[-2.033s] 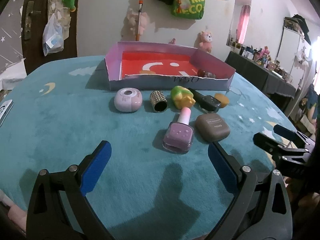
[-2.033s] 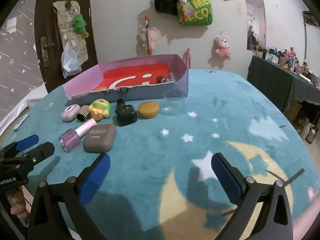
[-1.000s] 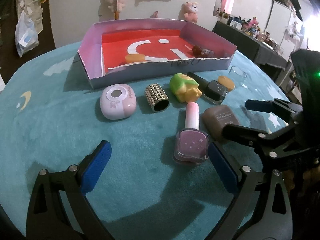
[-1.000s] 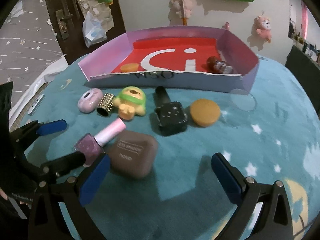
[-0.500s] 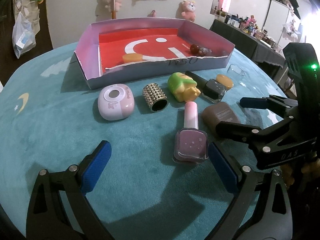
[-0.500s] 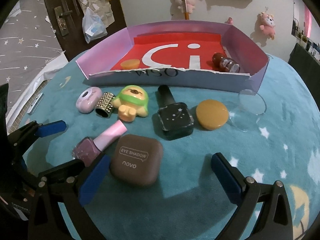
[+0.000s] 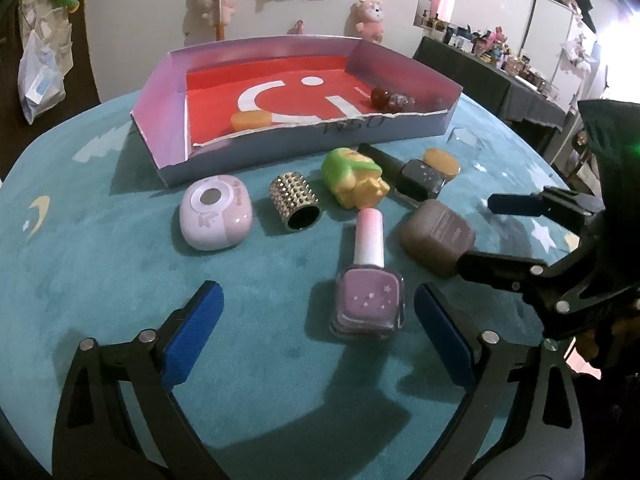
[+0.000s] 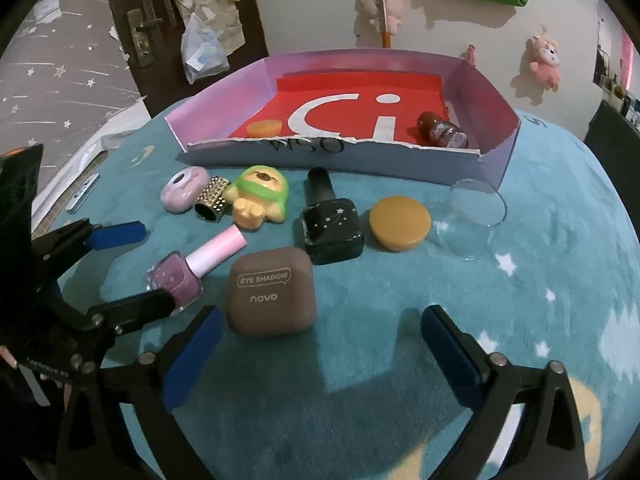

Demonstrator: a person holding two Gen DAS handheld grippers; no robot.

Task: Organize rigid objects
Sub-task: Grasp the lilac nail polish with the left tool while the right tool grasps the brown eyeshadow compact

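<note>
Both tongs moved closer; right tongs (image 7: 476,232) hide eyeshadow case (image 7: 436,232) edge.

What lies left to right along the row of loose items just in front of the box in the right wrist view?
Pink compact → studded gold cylinder → green-hooded figure → black nail polish → amber disc → clear glass lid.

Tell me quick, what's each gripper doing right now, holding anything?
Left gripper: jaws closing around the purple nail polish bottle, not gripping yet.
Right gripper: jaws closing near the brown eye shadow case, holding nothing.
</note>
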